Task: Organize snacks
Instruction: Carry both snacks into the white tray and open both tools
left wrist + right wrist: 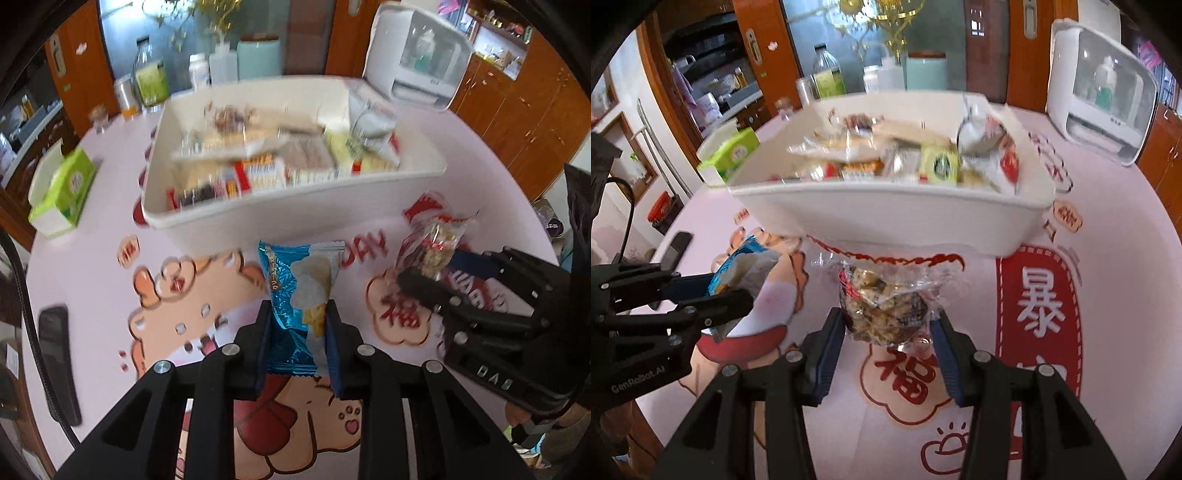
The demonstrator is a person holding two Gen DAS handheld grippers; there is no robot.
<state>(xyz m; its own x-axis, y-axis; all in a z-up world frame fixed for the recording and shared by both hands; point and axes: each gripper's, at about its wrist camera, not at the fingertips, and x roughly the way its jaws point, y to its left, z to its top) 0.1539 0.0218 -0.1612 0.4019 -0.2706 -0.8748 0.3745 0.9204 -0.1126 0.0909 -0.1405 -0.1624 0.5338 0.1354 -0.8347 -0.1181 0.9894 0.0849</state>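
Note:
My left gripper (297, 314) is shut on a blue foil snack packet (291, 295), held above the tablecloth in front of the white bin. In the right wrist view the same blue packet (742, 269) shows at the left, pinched by the left gripper (738, 291). My right gripper (888, 325) is shut on a clear bag of nut brittle (882, 310), also lifted off the table. In the left wrist view that clear bag (436, 247) sticks out of the right gripper (428, 273). The white bin (295, 218) (886, 221) just beyond holds several wrapped snacks.
A green tissue box (62, 188) and a black remote (57, 358) lie left on the pink printed tablecloth (1108, 258). Bottles and jars (149, 79) stand behind the bin. A white countertop appliance (421, 55) sits at the back right.

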